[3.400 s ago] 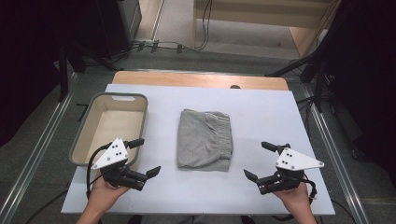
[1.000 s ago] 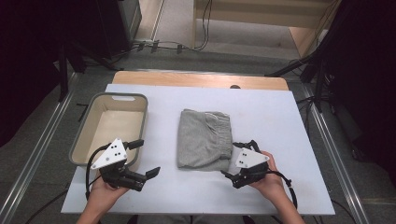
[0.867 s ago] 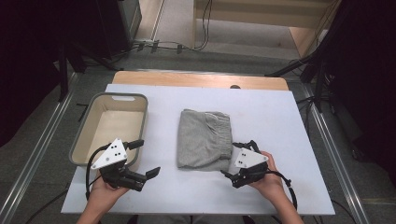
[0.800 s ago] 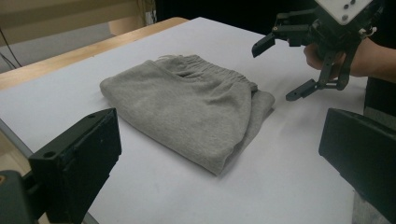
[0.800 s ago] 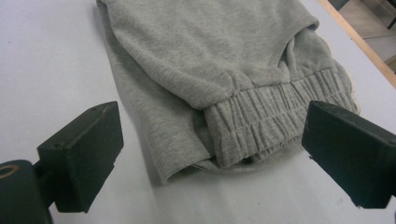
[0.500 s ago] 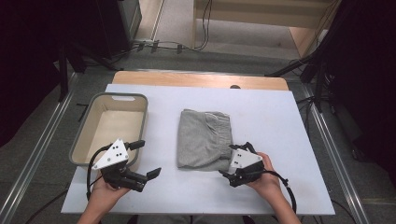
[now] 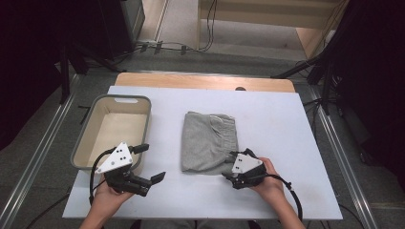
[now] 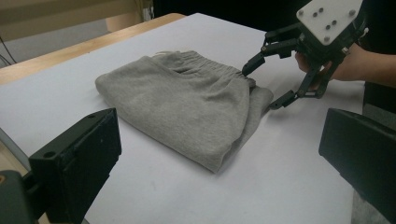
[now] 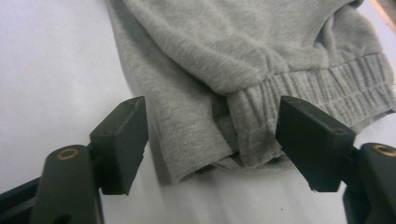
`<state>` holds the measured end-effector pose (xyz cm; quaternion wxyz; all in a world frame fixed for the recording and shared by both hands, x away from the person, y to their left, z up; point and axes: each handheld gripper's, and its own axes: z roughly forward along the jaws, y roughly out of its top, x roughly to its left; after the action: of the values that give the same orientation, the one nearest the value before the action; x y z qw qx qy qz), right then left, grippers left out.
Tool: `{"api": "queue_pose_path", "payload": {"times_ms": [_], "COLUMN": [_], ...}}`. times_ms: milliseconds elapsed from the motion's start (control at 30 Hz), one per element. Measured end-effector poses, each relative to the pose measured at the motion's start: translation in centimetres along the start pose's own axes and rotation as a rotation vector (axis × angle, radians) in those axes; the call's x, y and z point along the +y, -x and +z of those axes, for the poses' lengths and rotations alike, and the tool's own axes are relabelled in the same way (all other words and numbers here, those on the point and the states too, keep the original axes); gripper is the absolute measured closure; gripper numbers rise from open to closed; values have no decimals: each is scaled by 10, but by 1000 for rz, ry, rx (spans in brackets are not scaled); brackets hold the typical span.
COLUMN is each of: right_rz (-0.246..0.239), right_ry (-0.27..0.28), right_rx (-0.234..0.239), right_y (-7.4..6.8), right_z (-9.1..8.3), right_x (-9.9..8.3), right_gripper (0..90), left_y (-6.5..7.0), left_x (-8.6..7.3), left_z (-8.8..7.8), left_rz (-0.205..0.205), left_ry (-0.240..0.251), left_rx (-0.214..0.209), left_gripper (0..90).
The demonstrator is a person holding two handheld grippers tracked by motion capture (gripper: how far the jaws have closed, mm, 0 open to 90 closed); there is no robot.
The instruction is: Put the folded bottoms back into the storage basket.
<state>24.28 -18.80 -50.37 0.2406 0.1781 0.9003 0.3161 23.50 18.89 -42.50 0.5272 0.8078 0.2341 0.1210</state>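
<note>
Reaching in from the right edge of the white table (image 7: 286, 119), where it sat a few seconds ago, the right gripper (image 7: 228, 167) has moved to the near right corner of the folded grey garment (image 7: 208, 140). Its jaws are spread wide, one at each side of the folded corner by the elastic waistband (image 9: 327, 88), and grip nothing. The garment lies flat at the middle of the table, unmoved since the earlier frames. The left gripper (image 7: 152, 163) has stayed at the near left of the table, just in front of the beige tub (image 7: 79, 145), its jaws also spread apart and empty, pointing toward the garment.
</note>
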Motion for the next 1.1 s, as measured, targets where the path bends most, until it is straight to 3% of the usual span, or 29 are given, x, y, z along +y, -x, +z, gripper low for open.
{"api": "queue_pose_path", "payload": {"times_ms": [300, 567, 733, 1000, 1100], "right_rz": [-18, 13, 24, 33, 39], "right_ry": [-26, -21, -25, -24, -23], "right_rx": [-5, 3, -31, -58, -47], "right_y": [1, 3, 7, 3, 4], "right_z": [8, 10, 14, 15, 14], "right_x": [-3, -4, -5, -5, -6], "right_gripper": [305, 355, 540, 537, 536], "left_y": [-1, 0, 1, 1, 2], "left_x": [-1, -1, -1, -1, -1], "left_z": [1, 2, 2, 3, 4], "left_rz": [-2, 0, 2, 1, 1], "left_ry": [-1, -8, -8, -11, -9], "left_rx": [-2, -7, -8, -10, -12], "left_gripper": [0, 0, 0, 0, 0]}}
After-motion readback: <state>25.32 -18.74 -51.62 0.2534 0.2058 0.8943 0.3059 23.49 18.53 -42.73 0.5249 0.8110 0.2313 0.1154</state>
